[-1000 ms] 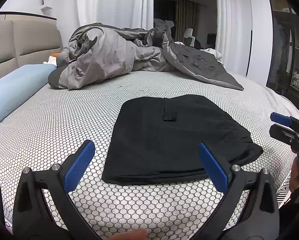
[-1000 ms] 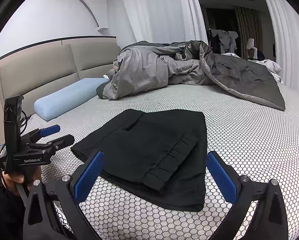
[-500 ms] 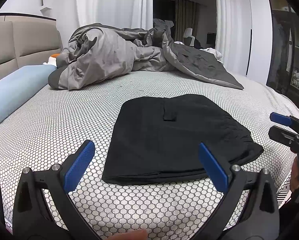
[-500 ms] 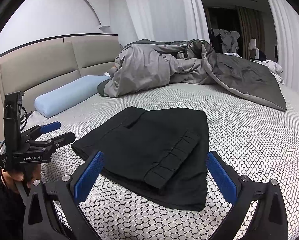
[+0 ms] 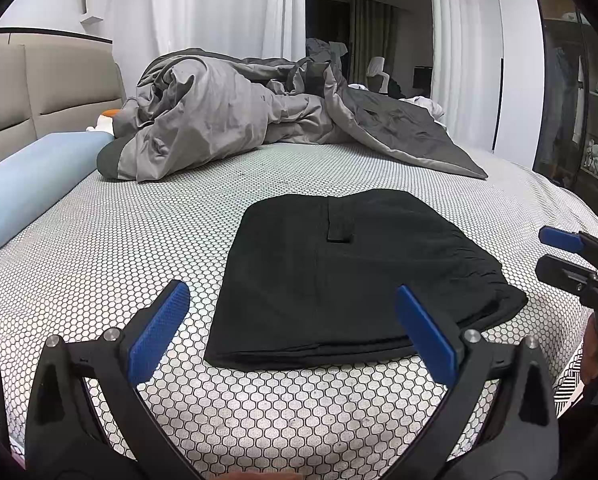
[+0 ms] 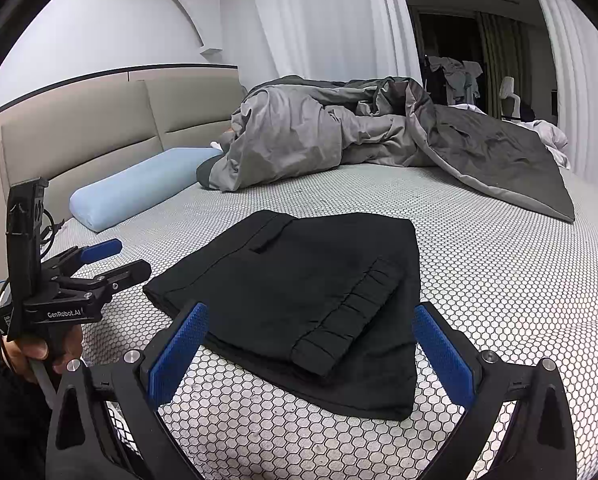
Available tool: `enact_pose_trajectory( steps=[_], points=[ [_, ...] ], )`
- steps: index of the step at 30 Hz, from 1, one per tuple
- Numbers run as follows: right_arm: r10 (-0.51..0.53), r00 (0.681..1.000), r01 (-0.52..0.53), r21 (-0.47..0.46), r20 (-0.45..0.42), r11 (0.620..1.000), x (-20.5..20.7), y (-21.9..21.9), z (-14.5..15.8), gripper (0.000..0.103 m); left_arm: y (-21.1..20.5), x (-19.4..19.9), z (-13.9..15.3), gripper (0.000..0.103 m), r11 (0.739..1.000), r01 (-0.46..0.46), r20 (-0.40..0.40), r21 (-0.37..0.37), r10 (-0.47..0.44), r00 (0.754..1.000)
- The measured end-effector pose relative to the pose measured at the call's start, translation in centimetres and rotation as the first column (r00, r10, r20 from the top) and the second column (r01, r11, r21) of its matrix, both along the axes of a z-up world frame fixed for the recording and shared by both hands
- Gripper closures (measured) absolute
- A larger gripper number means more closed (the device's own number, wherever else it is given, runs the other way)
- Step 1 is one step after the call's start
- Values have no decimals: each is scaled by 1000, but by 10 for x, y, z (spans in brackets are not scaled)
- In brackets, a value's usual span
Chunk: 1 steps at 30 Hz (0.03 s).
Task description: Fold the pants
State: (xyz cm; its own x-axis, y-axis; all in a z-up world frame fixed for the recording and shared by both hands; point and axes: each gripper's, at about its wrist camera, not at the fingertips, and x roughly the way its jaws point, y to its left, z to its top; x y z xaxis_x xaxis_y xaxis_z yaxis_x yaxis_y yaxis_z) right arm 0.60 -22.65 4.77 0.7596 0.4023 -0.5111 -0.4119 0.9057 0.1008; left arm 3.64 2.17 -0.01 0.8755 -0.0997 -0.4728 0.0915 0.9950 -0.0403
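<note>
Pants [image 5: 347,276] lie on the bed [image 5: 111,252] as a compact black stack of layers, near the front edge where both our hands can reach, so we judge the folding done or nearly so. A gathered band sits on top at the near right corner in the right view, which suggests the waist end was brought over last. Our left claw [image 5: 299,328] hangs released just short of the bundle, grasping nothing, its blue pads spread wide. Our right claw [image 6: 311,348] is likewise released and empty, close over the near corner. The grey duvet [image 5: 259,116] and blue pillow [image 5: 31,176] sit well apart, leaving a flat stretch of bed for folding.
</note>
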Motion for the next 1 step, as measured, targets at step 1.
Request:
enact_pose_trajectory(
  steps=[1],
  points=[
    [0,1000,0,0,0,1000,0,0,0,0,0,0,1,1,1000,-1,0,-1,1,1000]
  ],
)
